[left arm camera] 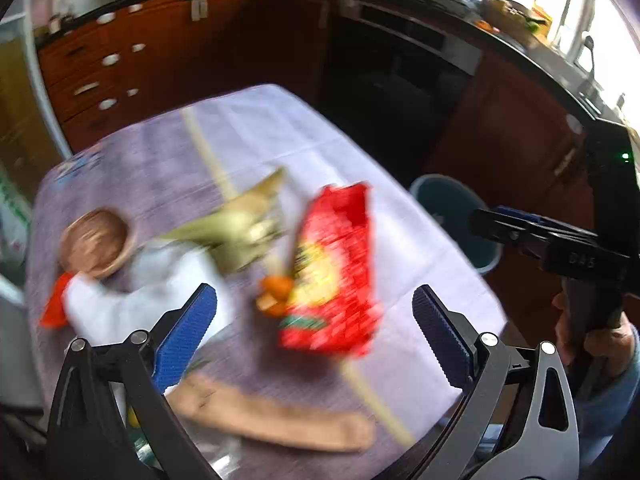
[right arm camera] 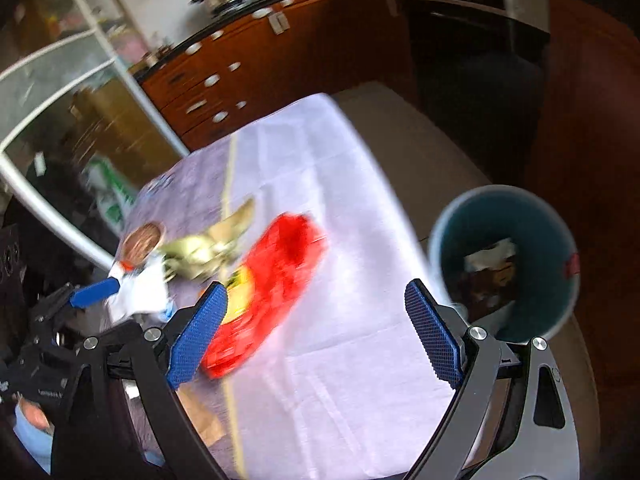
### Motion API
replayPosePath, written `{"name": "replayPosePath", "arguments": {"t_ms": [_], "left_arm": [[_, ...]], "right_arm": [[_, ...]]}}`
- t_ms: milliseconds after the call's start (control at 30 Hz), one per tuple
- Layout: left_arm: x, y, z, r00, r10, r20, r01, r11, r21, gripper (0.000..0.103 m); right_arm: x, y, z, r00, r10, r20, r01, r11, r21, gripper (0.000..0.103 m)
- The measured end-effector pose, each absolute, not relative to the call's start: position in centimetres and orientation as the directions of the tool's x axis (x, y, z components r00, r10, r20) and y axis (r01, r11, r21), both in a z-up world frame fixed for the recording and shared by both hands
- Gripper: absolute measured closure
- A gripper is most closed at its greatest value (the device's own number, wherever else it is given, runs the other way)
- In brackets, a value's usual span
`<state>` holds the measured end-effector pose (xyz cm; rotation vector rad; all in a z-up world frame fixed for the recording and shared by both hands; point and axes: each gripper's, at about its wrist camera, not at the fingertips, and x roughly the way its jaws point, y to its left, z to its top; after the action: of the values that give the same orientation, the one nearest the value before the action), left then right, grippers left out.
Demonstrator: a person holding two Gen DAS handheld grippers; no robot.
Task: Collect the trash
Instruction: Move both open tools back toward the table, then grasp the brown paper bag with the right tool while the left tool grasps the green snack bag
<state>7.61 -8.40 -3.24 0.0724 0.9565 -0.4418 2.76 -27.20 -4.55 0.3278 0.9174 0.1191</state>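
Blue-padded fingers [left arm camera: 188, 332] of the left gripper [left arm camera: 316, 336] frame the bottom of its view, spread wide with nothing between them. Just past them, at about 12 o'clock from the claw, the red snack bag [left arm camera: 334, 272] lies on the pale tablecloth [left arm camera: 256, 128], its long axis running roughly 12 to 6, straight along the claw's line. A crumpled olive-gold wrapper [left arm camera: 244, 232] sits at 10 o'clock, white crumpled paper [left arm camera: 152, 280] further round at 9, and orange peel [left arm camera: 276, 292] touches the bag's left edge.

From the right gripper [right arm camera: 320, 332], also gaping and empty, the same bag [right arm camera: 276, 280] lies at 11 o'clock, slanted from 1 to 7, half behind the left finger. The teal bin [right arm camera: 448, 240] stands off the table at 2 o'clock, already holding scraps.

Both claws look near the bag; the left faces it more squarely, while the right is closer to the bin.
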Motion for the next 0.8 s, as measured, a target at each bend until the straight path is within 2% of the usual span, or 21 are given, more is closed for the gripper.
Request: {"name": "replayPosePath", "arguments": {"t_ms": [300, 500, 700, 800], "left_arm": [[3.1, 4.0, -5.3, 0.536, -0.231, -0.812, 0.229, 0.966, -0.124, 0.004], [1.3, 10.5, -8.4, 0.504, -0.219, -0.835, 0.092, 0.975, -0.200, 0.004], [0.7, 12.5, -10.7, 0.461, -0.240, -0.854, 0.051, 0.968, -0.245, 0.004], [0.6, 12.7, -11.1, 0.457, -0.258, -0.851, 0.059, 0.964, -0.260, 0.004]], "right_arm": [[1.3, -17.1, -5.3, 0.531, 0.315, -0.787, -0.131, 0.948, 0.291, 0.017], [0.8, -10.8, -7.1, 0.400, 0.408, -0.821, -0.281, 0.907, 0.314, 0.017], [0.4, -6.1, -9.6, 0.325, 0.403, -0.856, -0.388, 0.882, 0.268, 0.018], [0.6, -4.6, -11.0, 0.295, 0.377, -0.878, -0.418, 0.877, 0.237, 0.025]]}}
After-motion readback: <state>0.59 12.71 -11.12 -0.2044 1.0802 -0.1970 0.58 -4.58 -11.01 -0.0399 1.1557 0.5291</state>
